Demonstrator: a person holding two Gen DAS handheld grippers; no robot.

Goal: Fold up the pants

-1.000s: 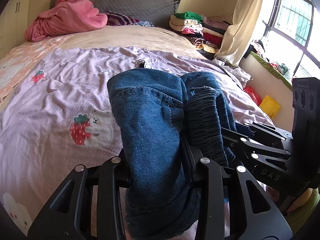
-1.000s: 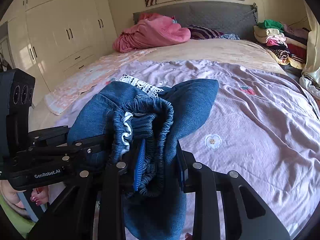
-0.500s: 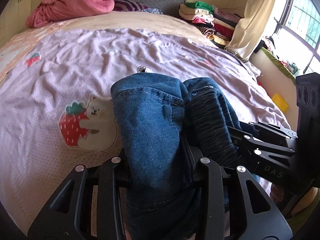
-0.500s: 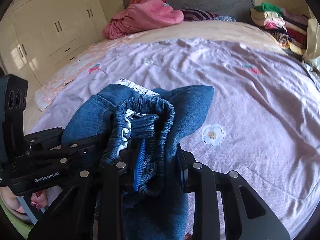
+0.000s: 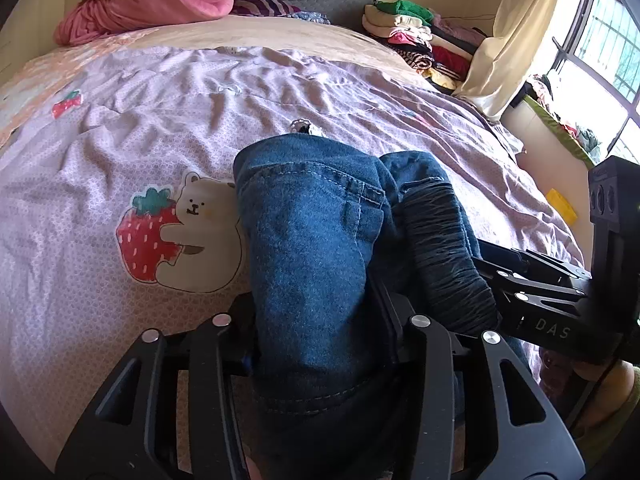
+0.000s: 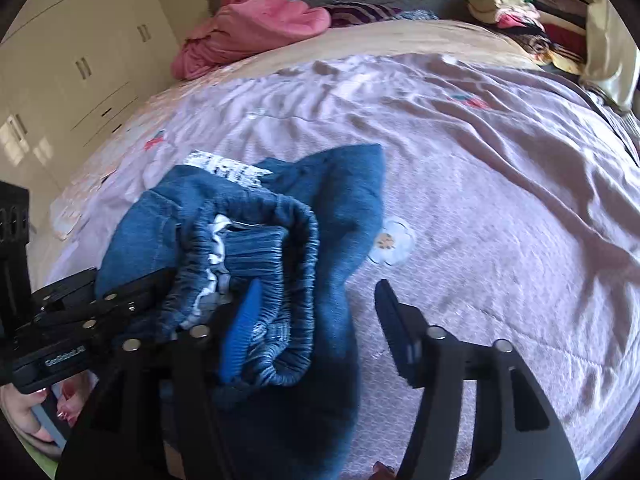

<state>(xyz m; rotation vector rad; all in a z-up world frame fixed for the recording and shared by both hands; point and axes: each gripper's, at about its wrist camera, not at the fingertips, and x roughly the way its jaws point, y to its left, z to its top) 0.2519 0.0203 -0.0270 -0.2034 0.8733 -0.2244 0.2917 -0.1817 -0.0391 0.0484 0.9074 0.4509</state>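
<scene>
The blue denim pants (image 5: pixel 320 240) are bunched and folded over on the lilac bedspread (image 5: pixel 120 128). My left gripper (image 5: pixel 316 316) is shut on a denim fold near the hem. In the right wrist view the pants (image 6: pixel 248 240) show their elastic waistband with white trim. My right gripper (image 6: pixel 316 300) is open; the waistband drapes over its left finger (image 6: pixel 240 328) and the right finger (image 6: pixel 396 320) stands clear of the cloth. The right gripper also shows in the left wrist view (image 5: pixel 540 292), and the left gripper in the right wrist view (image 6: pixel 72 320).
A pink blanket (image 5: pixel 148 0) lies by the grey headboard. Stacked folded clothes (image 5: pixel 416 36) and a cream curtain (image 5: pixel 516 36) are at the far right. White wardrobes (image 6: pixel 80 60) stand left of the bed. A strawberry-and-bear print (image 5: pixel 180 236) sits beside the pants.
Both grippers lowered the pants toward the bedspread. My right gripper opened and released the waistband; the left stayed shut on the denim.
</scene>
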